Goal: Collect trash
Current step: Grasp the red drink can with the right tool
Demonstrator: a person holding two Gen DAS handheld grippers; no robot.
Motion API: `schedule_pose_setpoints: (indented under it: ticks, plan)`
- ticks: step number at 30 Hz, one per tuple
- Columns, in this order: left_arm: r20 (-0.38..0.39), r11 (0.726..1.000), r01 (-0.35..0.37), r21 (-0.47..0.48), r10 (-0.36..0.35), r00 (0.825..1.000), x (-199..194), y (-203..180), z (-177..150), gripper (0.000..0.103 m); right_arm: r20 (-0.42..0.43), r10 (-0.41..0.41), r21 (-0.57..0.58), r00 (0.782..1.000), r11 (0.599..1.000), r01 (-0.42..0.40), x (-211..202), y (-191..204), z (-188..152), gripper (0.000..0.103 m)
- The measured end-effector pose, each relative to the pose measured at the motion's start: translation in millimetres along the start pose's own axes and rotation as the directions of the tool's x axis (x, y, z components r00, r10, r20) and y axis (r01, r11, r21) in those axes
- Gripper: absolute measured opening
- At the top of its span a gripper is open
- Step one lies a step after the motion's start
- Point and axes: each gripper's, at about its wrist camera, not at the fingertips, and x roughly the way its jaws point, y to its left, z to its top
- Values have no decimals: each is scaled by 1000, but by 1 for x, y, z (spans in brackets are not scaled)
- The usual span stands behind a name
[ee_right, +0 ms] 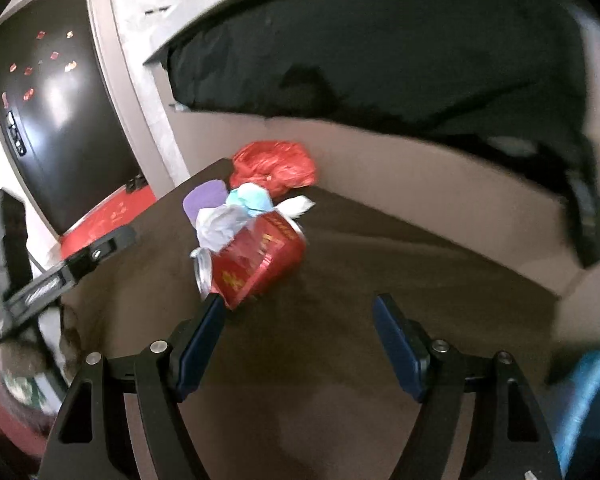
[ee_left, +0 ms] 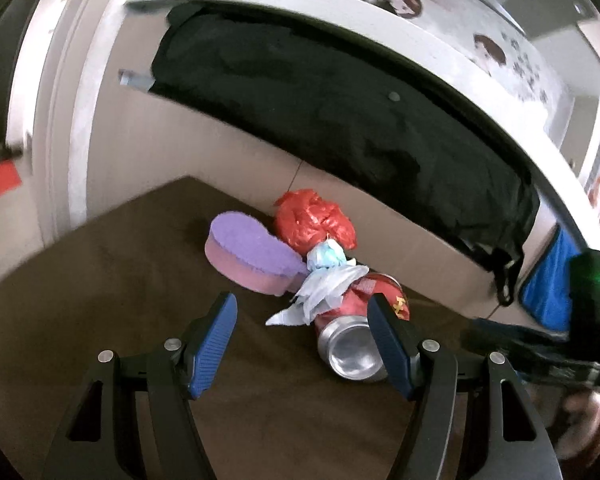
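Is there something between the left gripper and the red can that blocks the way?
No, nothing visible blocks it. The left gripper is open, and the red can lies on its side just ahead; crumpled tissue rests against its far part.

Trash heaped at the back edge of the brown tabletop

A red can [ee_left: 350, 336] lies on its side, silver base toward the left wrist camera, gold print on its wall. Crumpled pale tissue [ee_left: 320, 294] drapes over it, a light-blue wad [ee_left: 327, 256] just behind. A scrunched red plastic bag [ee_left: 314, 220] sits against the back edge, and a purple-topped pink sponge [ee_left: 252, 252] lies flat beside it, touching the pile.
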Motion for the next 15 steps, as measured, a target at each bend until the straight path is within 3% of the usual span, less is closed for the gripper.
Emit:
schedule_pose_setpoints:
  ticks: [4, 8, 12, 13, 14, 15]
  plan:
    - [-24, 1000, 14, -11, -14, 1000, 4, 4, -5, 68, -41, 26, 15, 999, 1000, -26, 40, 7, 19, 73]
    - [23, 1000, 21, 11, -21, 1000, -6, -1, -5, 68, -69, 13, 32, 998, 999, -11, 71, 4, 31, 73]
    - [59, 1000, 20, 19, -21, 998, -12, 0, -2, 69, -158, 82, 107, 984, 992, -65, 107, -6, 32, 74]
    - [58, 1000, 19, 16, -20, 998, -11, 1, -2, 70, -140, 83, 103, 987, 992, -69, 108, -7, 32, 74]
    - [56, 1000, 15, 10, -16, 998, -10, 3, -2, 70, -135, 75, 91, 988, 994, -63, 108, -5, 31, 73]
    - [53, 1000, 12, 4, -12, 999, -9, 4, -2, 70, -144, 82, 79, 986, 994, -71, 108, -3, 30, 63]
